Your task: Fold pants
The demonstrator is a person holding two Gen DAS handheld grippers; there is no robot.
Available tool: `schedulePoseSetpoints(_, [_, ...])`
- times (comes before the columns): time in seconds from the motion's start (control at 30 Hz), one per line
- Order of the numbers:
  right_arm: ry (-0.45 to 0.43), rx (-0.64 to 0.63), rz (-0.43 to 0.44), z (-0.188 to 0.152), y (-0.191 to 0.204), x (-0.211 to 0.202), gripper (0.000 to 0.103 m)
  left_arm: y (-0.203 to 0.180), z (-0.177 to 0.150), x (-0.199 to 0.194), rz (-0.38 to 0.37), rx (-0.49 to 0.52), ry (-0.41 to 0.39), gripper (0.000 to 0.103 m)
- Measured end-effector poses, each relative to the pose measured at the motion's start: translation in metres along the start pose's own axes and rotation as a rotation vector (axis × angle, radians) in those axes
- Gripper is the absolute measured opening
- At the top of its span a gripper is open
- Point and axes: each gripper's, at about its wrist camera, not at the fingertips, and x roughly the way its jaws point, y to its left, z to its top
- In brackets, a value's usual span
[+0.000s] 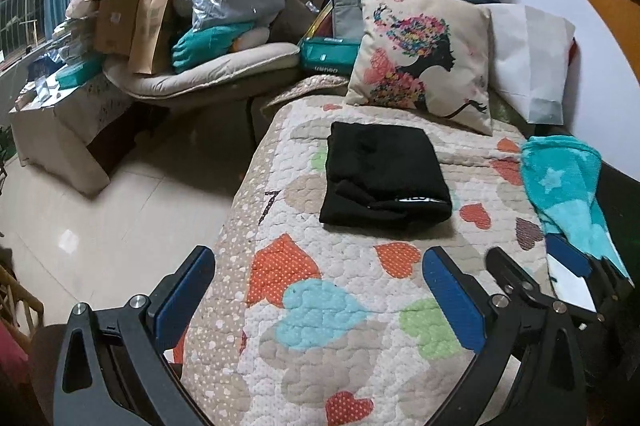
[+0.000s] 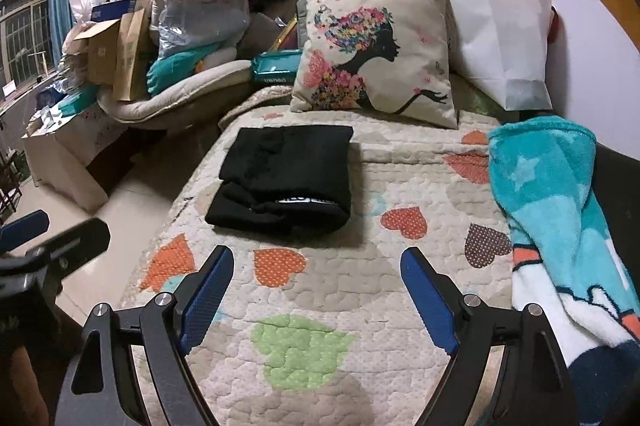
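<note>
The left gripper (image 1: 318, 260) and the right gripper (image 2: 316, 262) hang with jaws spread wide and nothing between them, both above a heart-patterned quilt (image 2: 320, 306). Ahead of both sets of blue fingers, apart from them, the black pants (image 1: 382, 177) lie folded into a flat rectangle on the quilt. Beyond the pants a printed cushion (image 2: 376, 53) leans upright; a turquoise blanket (image 2: 556, 218) lies along the quilt's right edge.
</note>
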Motion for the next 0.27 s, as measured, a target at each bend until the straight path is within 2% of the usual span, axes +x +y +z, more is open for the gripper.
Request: schedulePoseSetpoints(0.27, [0.061, 0.039, -0.047, -0.008, -0.023, 0.017, 0.089, -0.011, 0.002, 0.047, 0.012, -0.006, 0.103, 0.103])
